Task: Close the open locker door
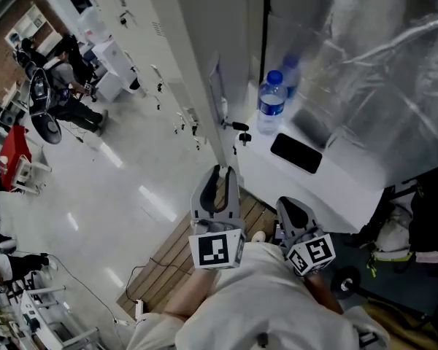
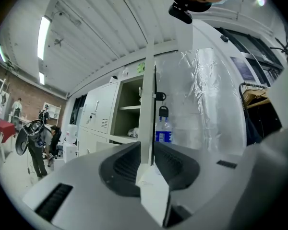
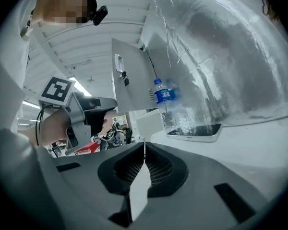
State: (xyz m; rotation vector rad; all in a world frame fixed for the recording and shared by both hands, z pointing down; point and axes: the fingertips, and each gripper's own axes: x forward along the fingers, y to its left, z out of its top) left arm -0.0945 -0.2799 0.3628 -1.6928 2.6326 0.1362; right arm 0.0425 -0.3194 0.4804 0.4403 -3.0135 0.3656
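The open white locker door [image 1: 217,86] stands edge-on, swung out from the row of lockers [image 1: 131,28]. Through the left gripper view its thin edge [image 2: 147,104] rises straight up, a key [image 2: 163,110] hangs beside it, and the open compartment [image 2: 129,114] lies to its left. My left gripper [image 1: 223,172] is at the door's lower part; its jaws [image 2: 147,147] stand apart and the door's edge fills the gap. Whether the pads touch it I cannot tell. My right gripper [image 1: 288,206] hangs back to the right, shut and empty [image 3: 143,145]. From the right gripper view the door's face [image 3: 134,78] shows.
A water bottle [image 1: 271,102] and a black phone [image 1: 296,153] rest on a white surface [image 1: 336,188] right of the door. Plastic sheeting [image 1: 379,57] covers the far right. People and equipment [image 1: 58,79] occupy the floor far left. Wooden slats [image 1: 175,254] lie underfoot.
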